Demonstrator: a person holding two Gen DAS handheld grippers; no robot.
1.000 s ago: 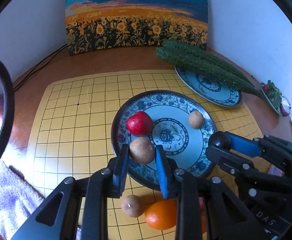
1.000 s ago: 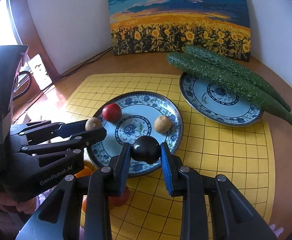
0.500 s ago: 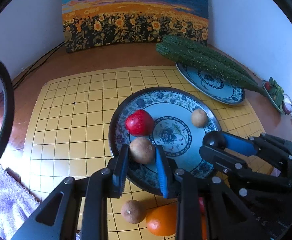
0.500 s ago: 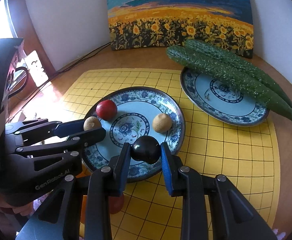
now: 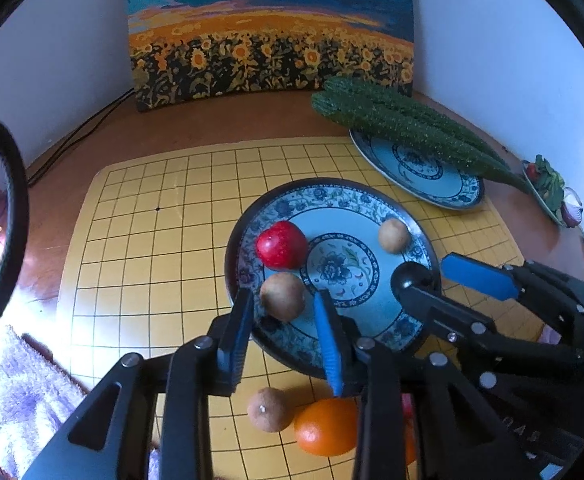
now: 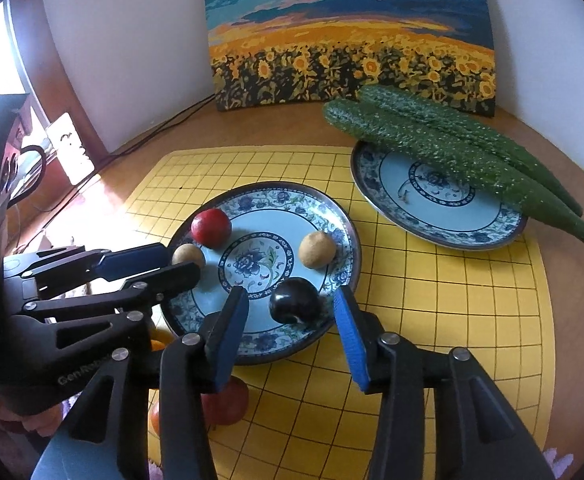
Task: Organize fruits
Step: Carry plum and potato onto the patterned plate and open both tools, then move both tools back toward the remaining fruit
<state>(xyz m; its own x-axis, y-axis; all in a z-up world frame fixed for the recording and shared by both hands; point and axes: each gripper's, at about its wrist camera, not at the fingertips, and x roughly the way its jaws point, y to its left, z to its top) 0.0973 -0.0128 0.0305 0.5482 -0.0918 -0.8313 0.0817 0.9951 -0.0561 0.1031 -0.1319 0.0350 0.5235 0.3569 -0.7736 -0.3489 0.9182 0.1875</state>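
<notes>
A blue patterned plate on the yellow grid mat holds a red fruit, two brown fruits and a dark plum. My left gripper is open, its jaws either side of the near brown fruit, which rests on the plate. My right gripper is open wide around the plum lying on the plate.
A brown fruit, an orange and a red fruit lie on the mat near me. A second plate at the right back carries two cucumbers. A sunflower painting leans on the wall.
Both grippers have opened. The brown fruit left my left gripper and the dark plum left my right gripper; both now rest on the plate.
</notes>
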